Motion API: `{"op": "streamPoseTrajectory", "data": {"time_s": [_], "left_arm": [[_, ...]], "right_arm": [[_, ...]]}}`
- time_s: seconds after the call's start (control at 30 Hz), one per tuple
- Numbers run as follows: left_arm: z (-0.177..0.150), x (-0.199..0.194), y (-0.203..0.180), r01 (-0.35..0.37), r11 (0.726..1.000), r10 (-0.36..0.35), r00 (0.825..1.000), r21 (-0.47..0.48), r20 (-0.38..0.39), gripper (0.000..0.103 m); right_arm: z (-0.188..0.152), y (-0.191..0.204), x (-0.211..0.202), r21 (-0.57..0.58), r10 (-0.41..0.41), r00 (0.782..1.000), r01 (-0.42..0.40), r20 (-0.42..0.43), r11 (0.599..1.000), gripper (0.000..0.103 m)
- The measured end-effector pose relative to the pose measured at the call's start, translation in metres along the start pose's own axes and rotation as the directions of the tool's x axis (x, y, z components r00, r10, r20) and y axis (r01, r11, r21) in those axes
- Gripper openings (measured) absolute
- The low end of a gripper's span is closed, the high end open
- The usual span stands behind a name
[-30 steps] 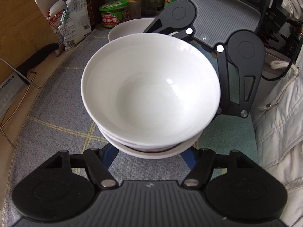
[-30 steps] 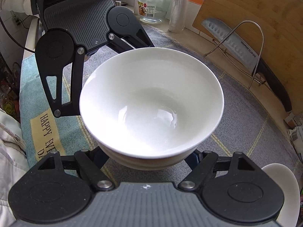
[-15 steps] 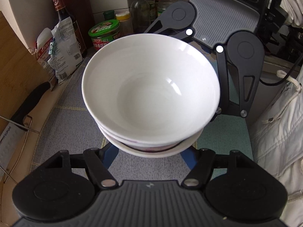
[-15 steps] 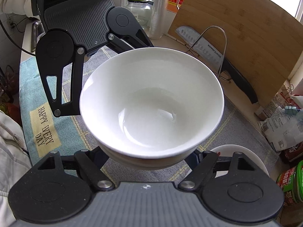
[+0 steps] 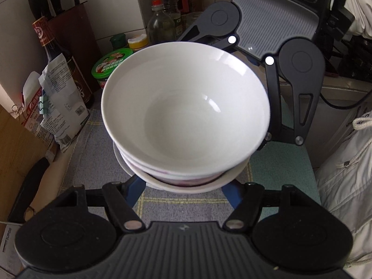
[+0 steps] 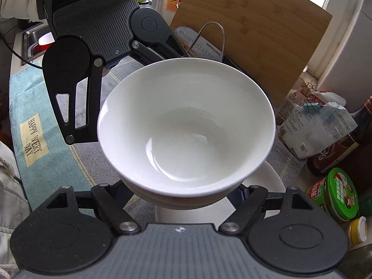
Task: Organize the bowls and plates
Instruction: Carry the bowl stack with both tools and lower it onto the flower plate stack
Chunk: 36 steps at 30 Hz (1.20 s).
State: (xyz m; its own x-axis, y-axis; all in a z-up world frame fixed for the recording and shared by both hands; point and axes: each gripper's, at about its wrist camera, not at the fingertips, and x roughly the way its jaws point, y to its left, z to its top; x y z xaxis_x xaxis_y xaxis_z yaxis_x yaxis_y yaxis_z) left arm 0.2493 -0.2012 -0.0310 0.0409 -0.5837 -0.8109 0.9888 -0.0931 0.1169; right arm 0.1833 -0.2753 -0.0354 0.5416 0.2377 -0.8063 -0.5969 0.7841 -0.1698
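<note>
1. White glazed china fills the left wrist view: a stack of bowls (image 5: 186,107) is held up off the counter, the top one plain white, and a bowl lower in the stack shows a dark red band.
2. Blue fingers (image 5: 136,189) of the left gripper (image 5: 183,186) run in under the stack from both sides, partly spread and pressed against its lowest bowl; the tips are hidden beneath it.
3. Across the stack, the right gripper (image 5: 260,144) reaches in from the far side, its black linkage arms close against the rim.
4. Below lies a grey checked cloth (image 5: 93,162); on the left stand a paper bag (image 5: 58,107), a dark sauce bottle (image 5: 60,58), a green-lidded jar (image 5: 111,65) and a knife block (image 5: 69,23).
5. A white jacket (image 5: 344,174) fills the right edge.
6. In the right wrist view the same stack (image 6: 186,125) hangs above a teal mat (image 6: 30,107) printed with words.
7. The right gripper (image 6: 186,197) has its two fingers partly spread around the base of the stack and gripping it; the fingertips are covered by the china.
8. The left gripper (image 6: 102,74) meets the stack from the upper left.
9. Another white bowl (image 6: 267,181) sits on the cloth just under the raised stack, to the lower right.
10. Behind stand a wooden cutting board (image 6: 255,34), a wire rack (image 6: 214,37) and a cleaver (image 6: 200,44).
</note>
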Motion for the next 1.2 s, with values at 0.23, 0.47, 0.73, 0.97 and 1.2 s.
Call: {"op": "streamPoseTrajectory", "data": {"time_s": [0.23, 0.47, 0.73, 0.97, 1.2], "left_arm": [[0.018, 0.030, 0.011, 0.017, 1.000, -0.017, 1.000, 0.013, -0.007, 0.070], [0.024, 0.054, 0.019, 0.033, 0.999, -0.033, 0.999, 0.006, -0.023, 0.070], [0.025, 0.065, 0.026, 0.039, 0.999, -0.040, 0.998, -0.012, -0.040, 0.070], [0.025, 0.070, 0.029, 0.049, 0.998, -0.050, 0.998, -0.029, -0.048, 0.070], [0.024, 0.073, 0.032, 0.051, 0.998, -0.053, 0.998, -0.047, -0.043, 0.071]], "right_arm": [[-0.018, -0.024, 0.003, 0.019, -0.022, 0.999, 0.023, -0.025, 1.000, 0.085], [-0.035, -0.043, 0.015, 0.063, -0.014, 0.998, 0.018, -0.054, 0.998, 0.085], [-0.040, -0.054, 0.027, 0.091, -0.003, 0.998, 0.008, -0.064, 0.996, 0.085], [-0.041, -0.058, 0.030, 0.107, 0.006, 0.998, 0.001, -0.066, 0.994, 0.085], [-0.043, -0.056, 0.030, 0.102, -0.006, 0.998, 0.013, -0.066, 0.995, 0.086]]}}
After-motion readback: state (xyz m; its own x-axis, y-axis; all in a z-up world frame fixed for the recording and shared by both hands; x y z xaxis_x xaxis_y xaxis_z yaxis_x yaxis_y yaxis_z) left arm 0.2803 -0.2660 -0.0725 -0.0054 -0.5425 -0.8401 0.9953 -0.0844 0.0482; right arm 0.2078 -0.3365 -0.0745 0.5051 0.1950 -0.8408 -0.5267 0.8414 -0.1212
